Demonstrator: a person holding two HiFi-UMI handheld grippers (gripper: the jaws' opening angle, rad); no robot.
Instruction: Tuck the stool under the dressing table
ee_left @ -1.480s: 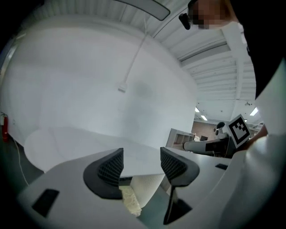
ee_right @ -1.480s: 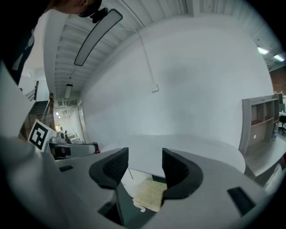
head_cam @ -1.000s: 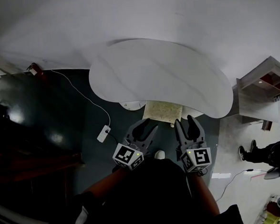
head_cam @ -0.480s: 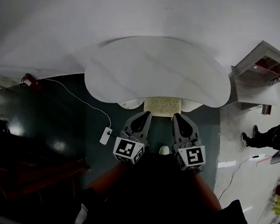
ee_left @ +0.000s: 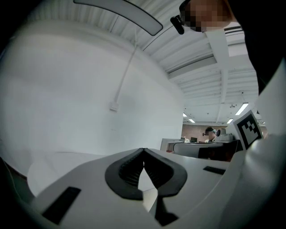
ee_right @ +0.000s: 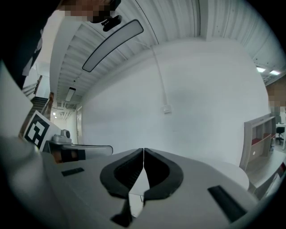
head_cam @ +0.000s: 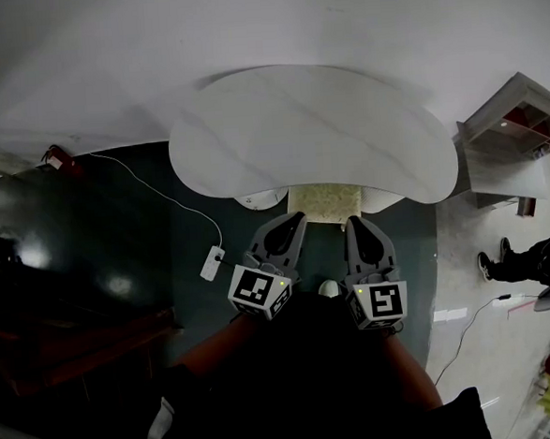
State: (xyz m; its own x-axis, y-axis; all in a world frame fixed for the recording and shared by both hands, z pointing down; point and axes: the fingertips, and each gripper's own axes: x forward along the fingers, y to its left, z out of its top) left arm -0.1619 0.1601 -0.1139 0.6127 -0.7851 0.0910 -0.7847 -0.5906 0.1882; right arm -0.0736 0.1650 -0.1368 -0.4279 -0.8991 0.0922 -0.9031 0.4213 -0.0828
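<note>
The white kidney-shaped dressing table (head_cam: 306,132) stands against the white wall. The stool (head_cam: 324,204), with a pale yellowish seat, sits mostly under the table's near edge, and only a strip of the seat shows. My left gripper (head_cam: 294,220) is shut and empty, its tip just short of the seat's left corner. On the other side my right gripper (head_cam: 358,222) is also shut and empty, close to the seat's right corner. In the left gripper view the jaws (ee_left: 143,150) meet at their tips over the white tabletop. The right gripper view shows its jaws (ee_right: 143,150) pressed together the same way.
A white power strip (head_cam: 212,262) with its cable lies on the dark floor to the left. A dark cabinet (head_cam: 50,230) stands further left. A white shelf unit (head_cam: 509,141) is at the right, and a person (head_cam: 541,261) sits beyond it. White round bases (head_cam: 260,200) show under the table.
Both grippers went from open to shut, with nothing in them. The stool sits further under the table, with less of its seat showing. Both grippers edged toward the table.
</note>
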